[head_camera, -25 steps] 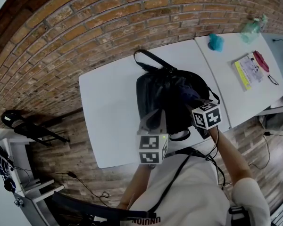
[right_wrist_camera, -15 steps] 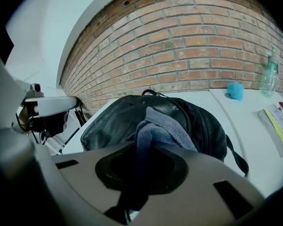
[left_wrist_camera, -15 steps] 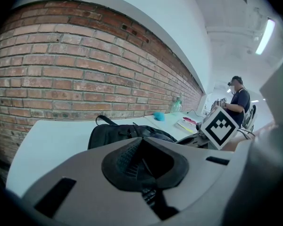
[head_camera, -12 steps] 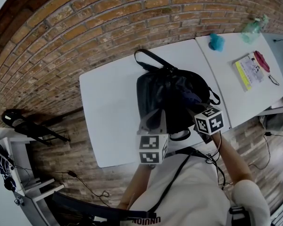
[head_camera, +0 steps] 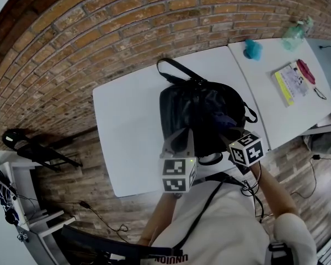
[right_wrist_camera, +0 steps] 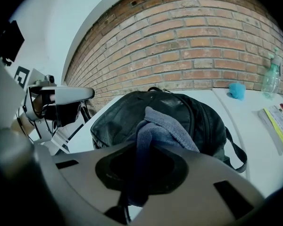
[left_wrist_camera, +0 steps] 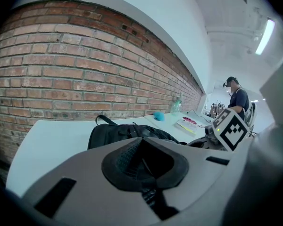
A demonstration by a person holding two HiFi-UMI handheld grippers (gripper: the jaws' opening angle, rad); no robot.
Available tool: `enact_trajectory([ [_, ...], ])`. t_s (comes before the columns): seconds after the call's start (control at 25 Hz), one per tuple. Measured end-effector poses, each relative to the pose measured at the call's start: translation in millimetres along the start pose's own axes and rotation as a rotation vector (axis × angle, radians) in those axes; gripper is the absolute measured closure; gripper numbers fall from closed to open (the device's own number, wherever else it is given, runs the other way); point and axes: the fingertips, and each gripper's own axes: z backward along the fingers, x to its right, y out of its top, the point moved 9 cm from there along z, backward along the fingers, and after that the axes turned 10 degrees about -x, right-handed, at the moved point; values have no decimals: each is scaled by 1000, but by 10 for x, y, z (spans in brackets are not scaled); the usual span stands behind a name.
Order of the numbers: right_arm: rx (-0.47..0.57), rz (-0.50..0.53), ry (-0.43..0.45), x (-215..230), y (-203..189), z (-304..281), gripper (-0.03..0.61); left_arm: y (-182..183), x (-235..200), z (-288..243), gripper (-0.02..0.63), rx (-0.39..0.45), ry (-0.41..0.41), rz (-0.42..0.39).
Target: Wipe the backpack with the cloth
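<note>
A black backpack (head_camera: 198,115) lies flat on a white tabletop (head_camera: 127,126), in front of a brick wall (head_camera: 99,32). Its carry loop points toward the wall.

The right gripper (right_wrist_camera: 140,166) has its jaws pressed tight on a grey-blue cloth (right_wrist_camera: 162,126). The cloth sticks up out of the jaws and flops forward. It touches the top of the backpack, on the side near the person.

The left gripper (left_wrist_camera: 144,160) has its jaws together, and nothing shows between them. It is over the near edge of the backpack, just beside the right gripper. From the left gripper view the backpack lies just past the jaws.

A second white tabletop (head_camera: 270,120) touches the first one on the right. On it, well apart from the backpack, are a small blue-green thing (head_camera: 252,49), a clear spray bottle (head_camera: 293,35) and a booklet with a yellow edge (head_camera: 291,83). The bottle stands upright near the wall.

Far back in the left gripper view, another person (left_wrist_camera: 237,98) stands in the room.
</note>
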Motion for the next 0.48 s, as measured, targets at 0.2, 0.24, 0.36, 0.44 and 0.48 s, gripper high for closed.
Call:
enact_trajectory([
  [0.2, -16, 3, 20, -23, -93, 39, 540, -5, 12, -9, 609, 0, 2, 1],
  [0.24, -20, 4, 24, -27, -116, 48, 540, -4, 15, -10, 609, -1, 3, 0],
  [0.36, -32, 9, 37, -59, -195, 65, 540, -4, 11, -12, 609, -1, 6, 1],
  [0.44, -37, 3, 47, -78, -246, 68, 540, -9, 4, -16, 610, -1, 7, 1],
  [0.48, -38, -5, 52, -82, -267, 67, 540, -9, 1, -18, 609, -1, 7, 1],
])
